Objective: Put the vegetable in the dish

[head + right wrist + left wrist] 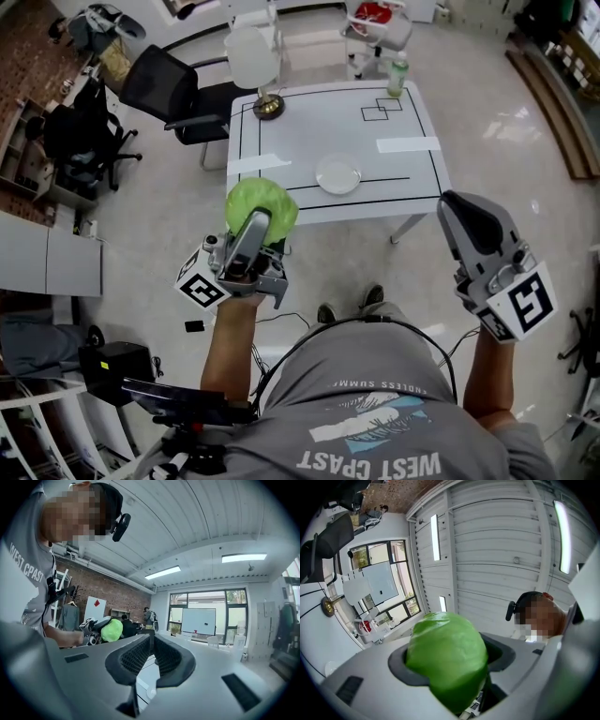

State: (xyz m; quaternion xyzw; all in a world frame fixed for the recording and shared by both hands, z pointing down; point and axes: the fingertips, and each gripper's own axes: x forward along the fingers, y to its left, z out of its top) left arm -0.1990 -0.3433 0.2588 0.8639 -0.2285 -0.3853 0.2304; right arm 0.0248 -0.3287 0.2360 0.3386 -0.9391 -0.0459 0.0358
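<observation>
Gripping a round green vegetable (264, 200), the left tool (262, 221) has its jaws closed part way onto it, one on each side. Left gripper view: vegetable (447, 654) fills the gap between the dark pads (401, 670) and sticks out past them, leafy, cabbage-like. Left tool (450, 672) is raised in the air, not resting on anything.

Head view: vegetable sits at the near-left edge of the white surface (291, 127), overlapping that edge in the picture, with pale floor (150, 234) below. Dish (338, 174), a small white plate, lies on the surface near its front edge, just above a black line. It has nothing on it. Vegetable and dish are apart, dish further in and to the right.

Right tool (454, 201) is held off the surface's near-right corner, over the floor, well apart from the dish. Right gripper view: right tool (151, 641) has its jaws brought together, pads (136, 656) meeting at the tips, nothing between them. Same view shows the left tool with the green vegetable (111, 630) off to the side.

Marker cube (202, 288) on the left tool and marker cube (525, 305) on the right both face the head camera.

Also on the surface: brass object (268, 106) at the far-left corner, green bottle (397, 77) at the far-right, two white tape strips (408, 144). Black chair (169, 89) stands beyond the left side.
</observation>
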